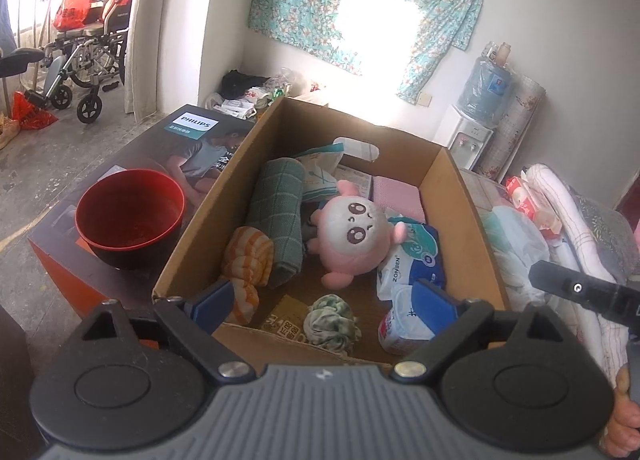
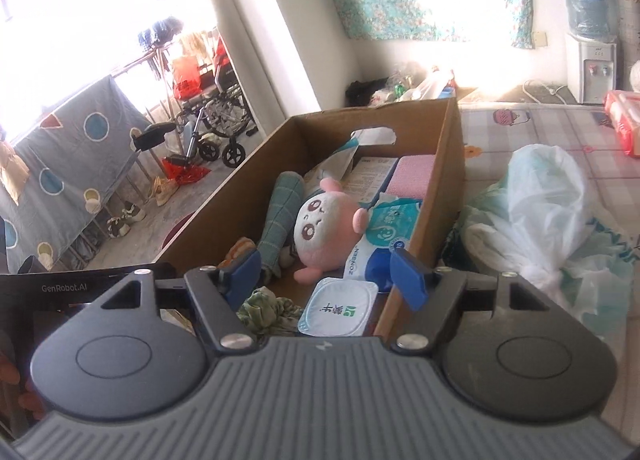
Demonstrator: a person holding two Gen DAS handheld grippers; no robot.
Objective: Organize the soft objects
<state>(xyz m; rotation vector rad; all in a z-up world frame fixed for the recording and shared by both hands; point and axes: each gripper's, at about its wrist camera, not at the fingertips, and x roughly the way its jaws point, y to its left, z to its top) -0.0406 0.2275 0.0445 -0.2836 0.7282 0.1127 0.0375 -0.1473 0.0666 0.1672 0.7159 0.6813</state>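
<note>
Soft things: we see them all lying together inside the cardboard box [image 1: 440,179], which looks like the one place picked to keep them tidy.
Pink toy: the round plush toy [image 1: 352,232] lies on its back in the middle of the box, face up, leaning on the things around it.
Green towel: the rolled green towel [image 1: 280,215] lies along the left wall of the box, just beside the toy. We think it is rolled so it takes less room.
Orange cloth: the striped orange cloth [image 1: 246,260] sits bunched in the near left corner, touching the towel.
Small green cloth: the scrunched green cloth [image 1: 330,322] sits on the box floor by the near wall, apart from the others.
Wipes pack: the blue and white wipes pack [image 1: 412,260] lies along the right wall, touching the toy.
Left gripper: our left gripper [image 1: 320,304] hangs over the near edge of the box with its jaws wide apart and nothing between them.
Right gripper: our right gripper [image 2: 326,276] hangs over the near right corner, jaws apart too, holding nothing.
Red bowl: the red bowl [image 1: 130,215] stands outside on the dark box [image 1: 192,135]. We guess it stays out because it is hard.
White bag: the plastic bag [image 2: 536,195] lies on the bed mat, just outside the right wall.
What next: we think the small green cloth is easiest to reach.
</note>
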